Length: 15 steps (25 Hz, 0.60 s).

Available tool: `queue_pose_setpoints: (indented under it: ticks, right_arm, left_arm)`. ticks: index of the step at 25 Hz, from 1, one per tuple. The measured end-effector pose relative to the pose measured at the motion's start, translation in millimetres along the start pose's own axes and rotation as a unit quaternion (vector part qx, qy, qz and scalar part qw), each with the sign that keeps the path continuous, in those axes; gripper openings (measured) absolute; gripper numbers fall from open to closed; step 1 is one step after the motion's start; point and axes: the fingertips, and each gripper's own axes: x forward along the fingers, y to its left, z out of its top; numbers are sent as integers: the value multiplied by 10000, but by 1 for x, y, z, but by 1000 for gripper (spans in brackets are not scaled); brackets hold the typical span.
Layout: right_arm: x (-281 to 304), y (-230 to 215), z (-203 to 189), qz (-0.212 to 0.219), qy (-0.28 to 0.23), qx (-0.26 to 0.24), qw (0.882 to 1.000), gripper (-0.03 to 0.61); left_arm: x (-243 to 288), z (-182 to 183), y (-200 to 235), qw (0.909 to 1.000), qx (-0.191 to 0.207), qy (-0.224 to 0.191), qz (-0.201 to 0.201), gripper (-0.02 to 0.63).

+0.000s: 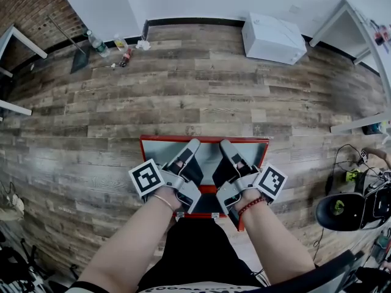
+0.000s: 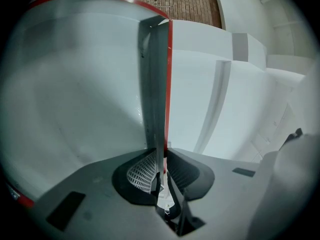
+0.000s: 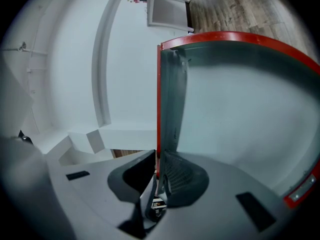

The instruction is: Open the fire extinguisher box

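Head view: the fire extinguisher box (image 1: 159, 139) lies on the wooden floor (image 1: 183, 78), at the lower centre of the frame.
The left gripper (image 1: 193, 144) and the right gripper (image 1: 225, 144) each pinch its thin red-edged door (image 2: 75, 94) between nearly closed fingers (image 2: 140, 174).

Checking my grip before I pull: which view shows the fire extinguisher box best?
The head view: the fire extinguisher box shows most of its red frame, with the left tool and right tool on it. The left gripper view and right gripper view each show only a red-edged panel, clamped between that tool's jaws.
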Motion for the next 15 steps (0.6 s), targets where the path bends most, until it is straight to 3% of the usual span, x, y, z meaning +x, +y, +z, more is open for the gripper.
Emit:
queue_pose_setpoints:
  ticks: [6,15]
  right_arm:
    - [-3,0,1,-49,-51,27,10000,44]
    - [-13,6,-8,-105,-38,-31,9999,44]
  left_arm:
    - [-2,1,-2,10000,-9,-16,24,44]
    - [-33,5,11,9986,5,-256,473,44]
